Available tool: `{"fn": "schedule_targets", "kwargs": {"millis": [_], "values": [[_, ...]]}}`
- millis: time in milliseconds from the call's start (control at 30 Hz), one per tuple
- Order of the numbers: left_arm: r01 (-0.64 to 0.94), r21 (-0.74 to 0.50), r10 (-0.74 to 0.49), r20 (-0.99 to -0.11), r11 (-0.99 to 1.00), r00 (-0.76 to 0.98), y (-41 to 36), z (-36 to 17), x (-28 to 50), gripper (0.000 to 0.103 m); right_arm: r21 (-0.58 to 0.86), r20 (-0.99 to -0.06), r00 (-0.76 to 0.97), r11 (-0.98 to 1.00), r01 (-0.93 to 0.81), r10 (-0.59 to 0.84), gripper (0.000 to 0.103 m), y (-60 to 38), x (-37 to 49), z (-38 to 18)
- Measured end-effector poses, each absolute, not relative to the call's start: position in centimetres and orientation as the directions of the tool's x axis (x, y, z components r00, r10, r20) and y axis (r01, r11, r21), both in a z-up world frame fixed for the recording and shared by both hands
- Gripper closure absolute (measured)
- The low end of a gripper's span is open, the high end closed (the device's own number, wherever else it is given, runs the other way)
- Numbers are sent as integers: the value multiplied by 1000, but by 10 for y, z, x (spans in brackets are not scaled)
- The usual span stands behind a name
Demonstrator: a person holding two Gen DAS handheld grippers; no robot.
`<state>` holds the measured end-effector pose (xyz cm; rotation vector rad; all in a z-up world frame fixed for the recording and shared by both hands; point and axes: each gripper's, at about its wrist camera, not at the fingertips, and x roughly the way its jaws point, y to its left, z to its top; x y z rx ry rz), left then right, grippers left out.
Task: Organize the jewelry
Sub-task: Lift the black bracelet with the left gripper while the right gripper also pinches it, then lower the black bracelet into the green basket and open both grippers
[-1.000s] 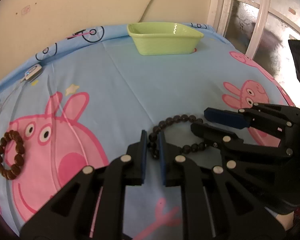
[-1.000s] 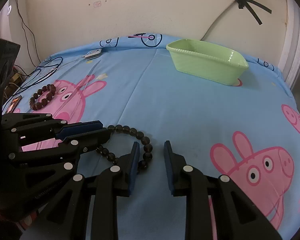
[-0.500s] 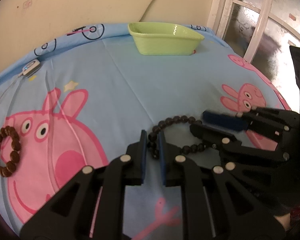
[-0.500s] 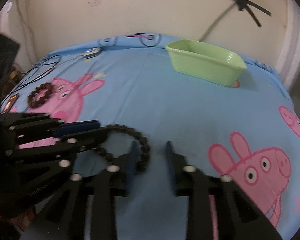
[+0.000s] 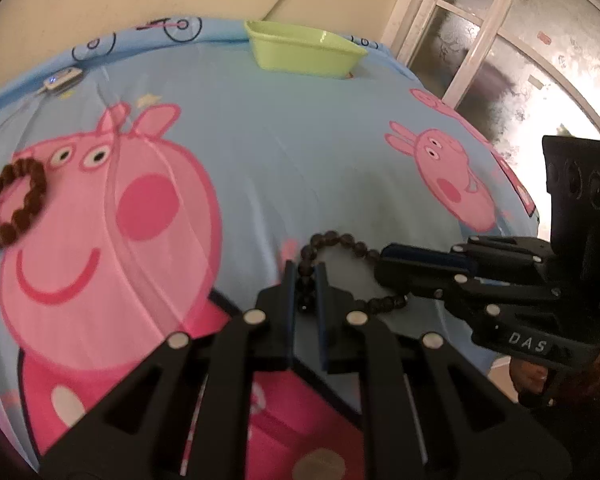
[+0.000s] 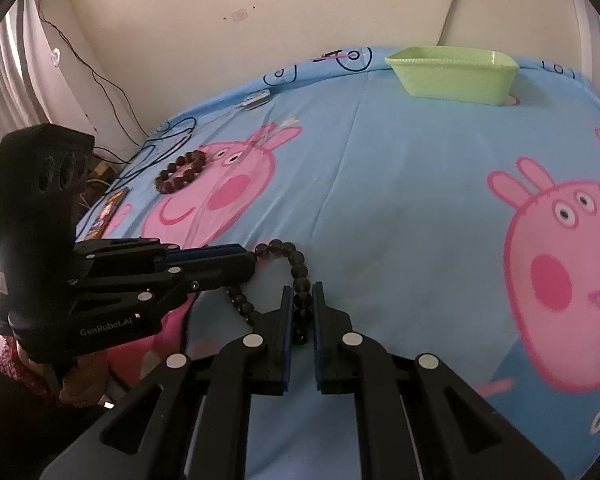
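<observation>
The dark bead bracelet (image 5: 342, 242) hangs stretched between our two grippers just above the blue cartoon-pig bedsheet (image 5: 284, 128): our left gripper (image 5: 303, 280) is clamped on one side of the loop, beads pinched between its blue pads, and our right gripper (image 6: 300, 300) is clamped on the other side the same way. From the left wrist we see our right gripper (image 5: 384, 270) side-on, its jaws together on the beads, with the letters "DAS" on its body; a window frame (image 5: 484, 36) and a sliver of a hand below that gripper appear only here. From the right wrist we see our left gripper (image 6: 250, 262) side-on, marked "GenRobot.AI"; only this view shows black cables along the wall, a curtain at the left edge, and a small printed card (image 6: 108, 212) on the sheet whose writing we cannot read. Both views show a second, brown bead bracelet (image 6: 180, 170) lying on a pig's face, well apart from ours, a green tray (image 6: 452, 74) at the far edge by the wall, and a small white device (image 5: 62, 78) near the sheet's edge.
</observation>
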<state>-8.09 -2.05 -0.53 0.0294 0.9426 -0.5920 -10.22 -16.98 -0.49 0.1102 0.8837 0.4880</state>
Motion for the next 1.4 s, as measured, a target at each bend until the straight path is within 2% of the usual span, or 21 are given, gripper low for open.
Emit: {"fn": "schedule_targets", "kwargs": {"millis": [333,533,733,933,1033,1100,1200,1400], "values": [[536,-208,-478,-764,818,433,-54,26,-43,95,303,-670,566,873,-382,480,103,-185,-70,14],[581,-127,-480,-716,804,507,-100,72,18,95,228,-593,683,903,-364,425,103,-212,-22,54],[576,-109,-490,-666,810,562,-142,107,102,95,202,-527,764,928,-312,372,103,-253,63,94],[515,-79,-431,-663,854,613,-178,94,198,94,248,-533,782,944,-219,321,103,-290,155,86],[419,-52,-318,-736,907,597,-180,73,226,93,249,-574,788,964,-91,222,103,-303,184,67],[416,-127,-372,-720,900,586,-166,73,217,93,299,-567,792,953,-58,226,103,-310,179,63],[383,-62,-311,-708,922,634,-148,71,184,93,287,-559,802,957,-51,210,103,-307,152,61],[369,-36,-277,-728,929,627,-121,52,111,93,351,-558,795,936,-36,239,103,-279,75,44]]}}
